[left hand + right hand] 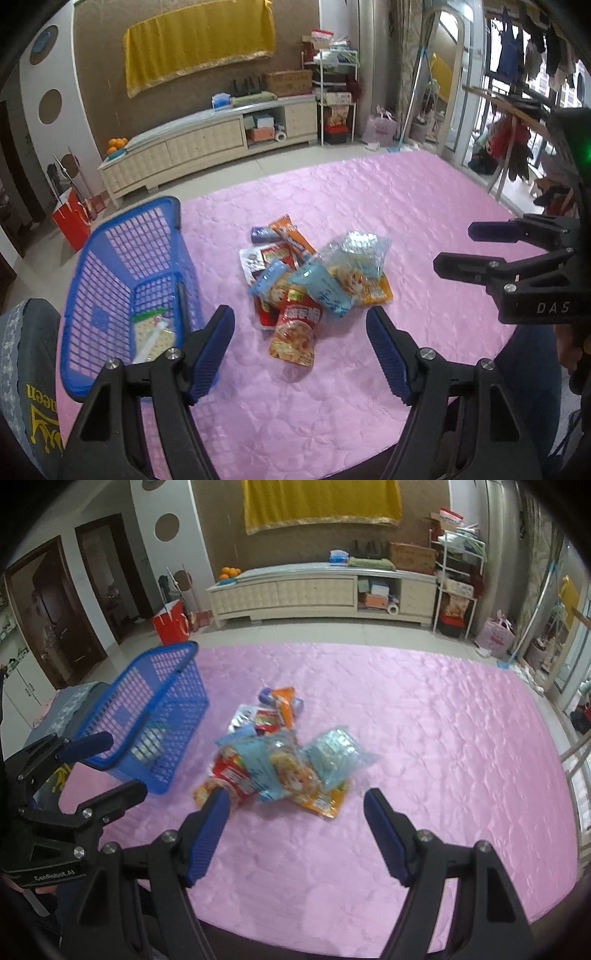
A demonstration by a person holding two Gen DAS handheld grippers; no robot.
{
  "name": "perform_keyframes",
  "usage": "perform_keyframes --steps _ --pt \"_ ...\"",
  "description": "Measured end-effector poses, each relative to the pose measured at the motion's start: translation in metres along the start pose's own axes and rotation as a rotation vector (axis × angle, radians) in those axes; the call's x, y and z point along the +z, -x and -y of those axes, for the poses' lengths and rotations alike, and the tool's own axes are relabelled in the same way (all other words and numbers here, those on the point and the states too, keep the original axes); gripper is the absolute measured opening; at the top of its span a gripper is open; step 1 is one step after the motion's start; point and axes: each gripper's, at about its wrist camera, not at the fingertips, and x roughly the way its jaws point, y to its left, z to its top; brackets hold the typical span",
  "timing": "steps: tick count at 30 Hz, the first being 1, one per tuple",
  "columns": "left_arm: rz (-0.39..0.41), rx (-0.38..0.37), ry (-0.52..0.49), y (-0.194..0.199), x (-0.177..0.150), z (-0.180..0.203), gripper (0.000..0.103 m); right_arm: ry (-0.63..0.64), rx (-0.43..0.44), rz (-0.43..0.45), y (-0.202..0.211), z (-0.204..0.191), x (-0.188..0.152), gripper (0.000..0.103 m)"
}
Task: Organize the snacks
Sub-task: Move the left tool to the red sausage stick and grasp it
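The left gripper hung above the pink quilted cover with its blue-padded jaws spread wide and nothing between them, its tips just short of the near end of the snack pile. The right gripper was likewise spread and empty, held over bare cover just in front of the same pile; in the left wrist view it showed at the right edge, fingers apart and well clear of the packets. The snack pile lay near the middle of the cover, a loose heap of overlapping packets: a red and orange pouch nearest the left gripper, a pale blue packet lying across it, a clear crinkled bag on the right side, and an orange packet at the far end. A blue plastic basket stood on the cover to the left of the pile, apart from it, with one pale packet lying on its floor. Behind, along the wall, stood a cream cabinet beneath a yellow cloth.
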Motion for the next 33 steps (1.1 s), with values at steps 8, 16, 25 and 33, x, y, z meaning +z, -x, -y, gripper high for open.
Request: perform_keyframes --steps 8,16,25,33 --pt "-0.088 0.004 -0.045 -0.042 -0.015 0.012 0.072 -0.003 -0.029 -0.054 -0.034 0.011 -0.019 0.079" --pt "-0.173 0.015 -0.069 -0.089 -0.022 0.009 0.072 0.0 -0.032 -0.113 -0.075 0.01 -0.029 0.079" --pt "-0.239 0.03 -0.117 -0.134 -0.023 0.011 0.072 -0.012 -0.04 -0.15 -0.105 0.014 -0.031 0.079" --pt "-0.268 0.072 -0.124 -0.164 -0.022 0.002 0.072 -0.028 -0.042 -0.175 -0.123 0.018 -0.031 0.079"
